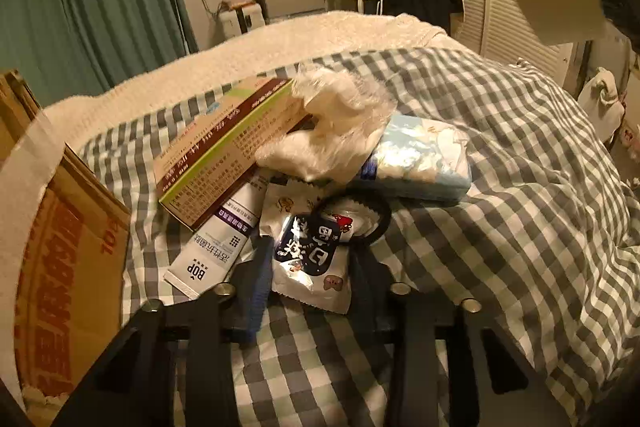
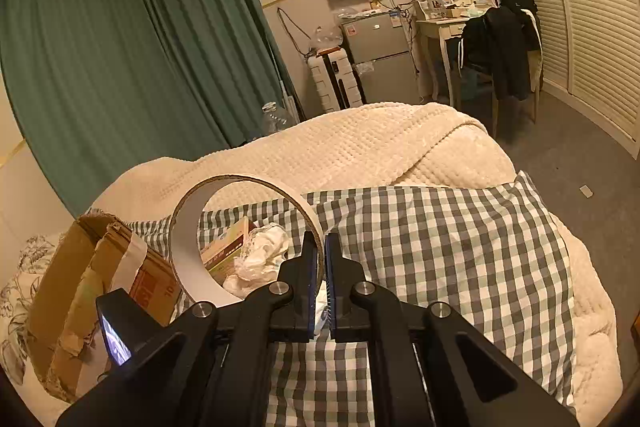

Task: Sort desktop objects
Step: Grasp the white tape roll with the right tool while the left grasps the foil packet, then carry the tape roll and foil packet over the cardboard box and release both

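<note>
Tape ring (image 2: 184,247), a round hoop of brown card with a white inside, is up off the bed with its thin rim pinched in the closed right tool (image 2: 321,247); only the right view shows this. Through the hoop you can see a long card box (image 2: 226,241) and a crumpled white plastic bag (image 2: 260,255). The left view looks down on the rest of the pile, lying on the soft checked bed cover (image 1: 500,187). A shiny snack packet (image 1: 304,283) with little cartoon pictures sits between the two fingers of the left tool (image 1: 308,255). These stand wide apart, and I cannot tell if they touch it. Next to it is a flat white tube (image 1: 212,251), partly under the long box. A black hair band (image 1: 380,223) lies on the packet, and a squashy blue pack of tissues (image 1: 420,163) sits behind it. A brown cardboard carton (image 1: 80,267) stands at the left. The right view also shows a bumpy cream blanket (image 2: 360,147).
</note>
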`<action>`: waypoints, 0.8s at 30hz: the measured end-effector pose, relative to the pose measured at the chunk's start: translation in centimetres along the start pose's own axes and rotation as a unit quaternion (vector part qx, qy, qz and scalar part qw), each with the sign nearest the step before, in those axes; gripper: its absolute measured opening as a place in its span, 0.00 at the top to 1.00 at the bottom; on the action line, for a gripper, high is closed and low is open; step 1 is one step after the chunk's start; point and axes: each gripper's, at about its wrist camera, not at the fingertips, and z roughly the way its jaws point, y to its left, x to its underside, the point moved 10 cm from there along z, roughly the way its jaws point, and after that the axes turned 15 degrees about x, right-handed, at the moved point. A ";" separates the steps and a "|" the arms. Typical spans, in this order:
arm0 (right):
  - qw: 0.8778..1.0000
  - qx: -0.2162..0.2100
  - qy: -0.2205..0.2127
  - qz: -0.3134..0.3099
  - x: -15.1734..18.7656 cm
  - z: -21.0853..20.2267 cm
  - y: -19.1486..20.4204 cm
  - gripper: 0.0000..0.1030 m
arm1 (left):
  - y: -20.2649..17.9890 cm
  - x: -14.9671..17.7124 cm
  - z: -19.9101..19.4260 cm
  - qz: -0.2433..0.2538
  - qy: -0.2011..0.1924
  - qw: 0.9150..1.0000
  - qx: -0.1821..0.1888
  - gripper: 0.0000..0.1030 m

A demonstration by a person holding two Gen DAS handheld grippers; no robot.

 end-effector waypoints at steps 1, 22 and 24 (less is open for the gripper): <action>1.000 -0.001 -0.002 -0.001 0.0 -0.2 0.1 0.96 | -0.4 0.0 -0.2 -0.001 -0.001 1.000 0.009 0.91; 0.996 -0.018 -0.082 -0.006 -3.1 -9.8 1.3 0.96 | -3.3 -2.9 -13.0 -0.005 -0.061 0.998 -0.002 0.92; 0.996 -0.020 -0.089 -0.008 -3.4 -10.8 1.4 0.96 | -3.4 -3.0 -14.1 -0.002 -0.070 0.997 -0.009 0.92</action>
